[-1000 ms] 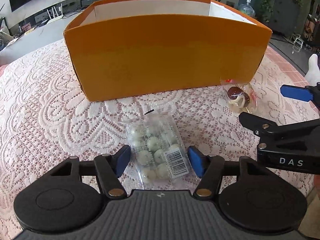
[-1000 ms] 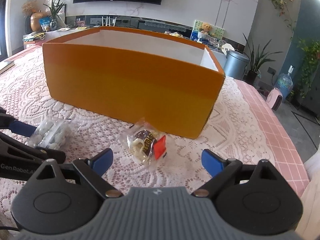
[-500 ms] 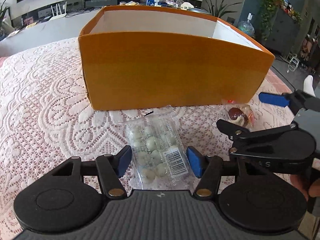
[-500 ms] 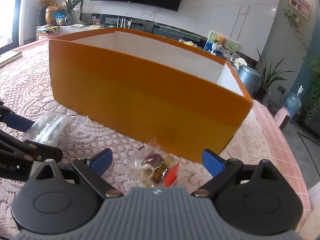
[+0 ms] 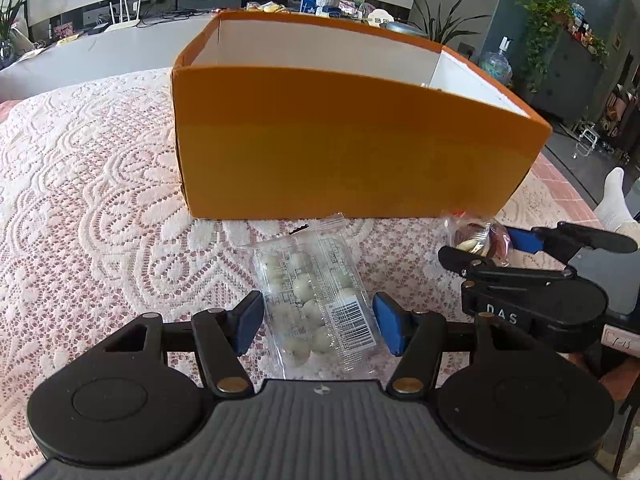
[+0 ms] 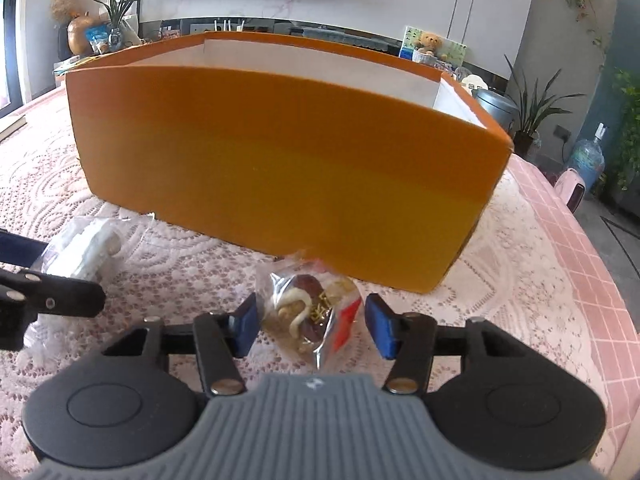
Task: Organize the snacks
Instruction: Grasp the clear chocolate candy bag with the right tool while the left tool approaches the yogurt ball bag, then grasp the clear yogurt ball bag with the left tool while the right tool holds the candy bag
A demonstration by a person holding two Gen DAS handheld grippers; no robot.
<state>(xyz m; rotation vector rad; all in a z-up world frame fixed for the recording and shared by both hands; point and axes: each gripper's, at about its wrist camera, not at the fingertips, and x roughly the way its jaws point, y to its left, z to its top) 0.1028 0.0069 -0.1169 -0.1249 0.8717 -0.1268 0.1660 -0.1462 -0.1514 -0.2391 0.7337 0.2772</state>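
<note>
Left wrist view
left gripper (image 5: 318, 322): spread wide, blue pads set either side of the pack with gaps showing, so nothing is gripped yet; looks lined up for a pinch across the pack's width.
pack (image 5: 316, 294): clear bag of white balls, laid flat on the lace cloth (image 5: 92, 208) just in front of the box (image 5: 352, 148).
pack axis: long axis runs away from the camera toward the box, tilted slightly left; barcode end is nearest the camera.
box: orange outside, white inside, open top; probably where the snacks get dropped.

Right wrist view
right gripper (image 6: 310, 326): also released, pads flanking the candy, left pad very close to the wrapper, right pad a bit off; contact can't be told for sure.
candy (image 6: 312, 314): small crinkly wrapper, brown and cream piece inside, red tab at right; sits on the cloth close to the box wall.
candy axis: lumpy, no clear long axis; twisted top points toward the box.
</note>
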